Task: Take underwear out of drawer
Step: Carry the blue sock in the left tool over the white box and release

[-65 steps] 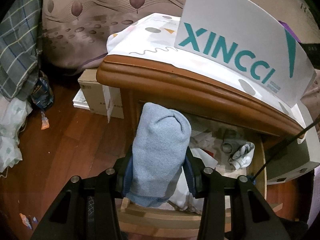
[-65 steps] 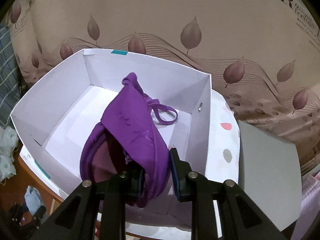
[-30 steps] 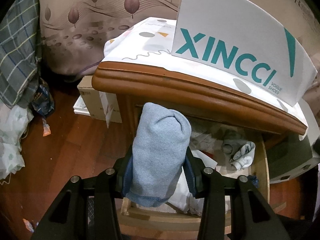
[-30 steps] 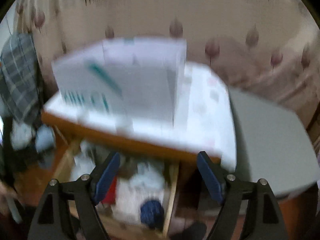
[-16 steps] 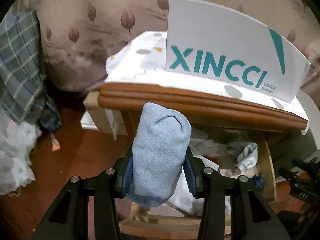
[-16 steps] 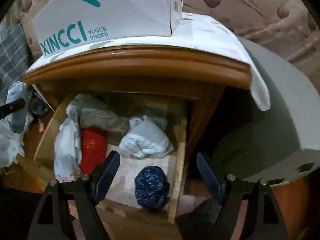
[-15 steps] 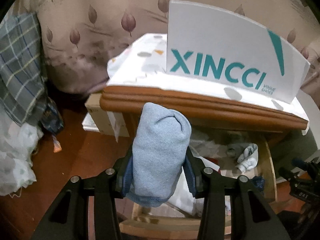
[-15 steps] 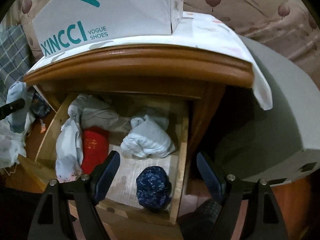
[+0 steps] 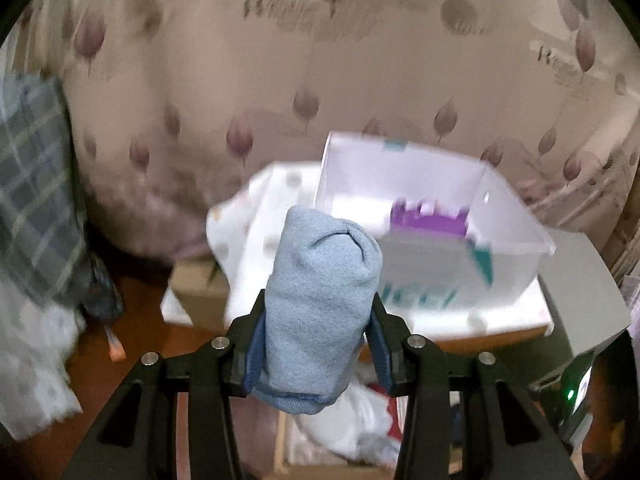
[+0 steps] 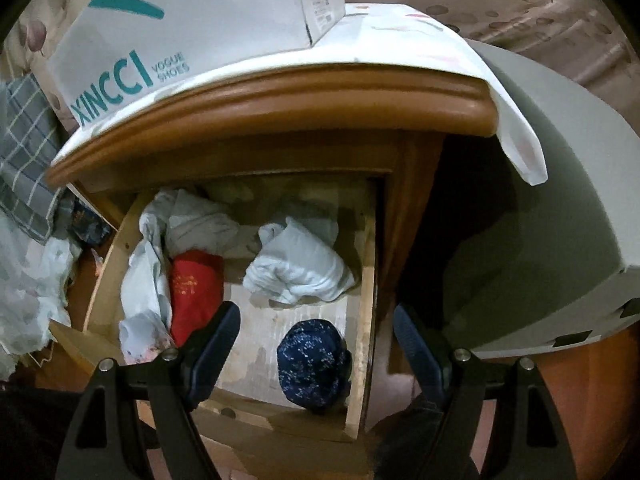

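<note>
My left gripper (image 9: 316,344) is shut on a rolled light blue underwear (image 9: 322,300), held upright and level with the rim of the white shoe box (image 9: 516,236) on the nightstand. A purple garment (image 9: 428,222) lies inside that box. My right gripper (image 10: 316,344) hangs open over the pulled-out wooden drawer (image 10: 366,280), nothing between its fingers. Under it lies a dark blue speckled roll (image 10: 314,364). A pale crumpled piece (image 10: 298,268), a red piece (image 10: 194,288) and white cloth (image 10: 144,280) fill the rest of the drawer.
The nightstand's rounded wooden top (image 10: 280,108) juts over the drawer, covered by a white patterned cloth (image 10: 516,136). A grey box (image 10: 540,200) stands to the right. Plaid fabric (image 9: 36,200) and a cardboard box (image 9: 192,296) sit to the left on the floor.
My left gripper has risen with the blue roll from drawer height to above the nightstand, so the box's inside now shows. My right gripper has come down to the drawer and holds nearly still.
</note>
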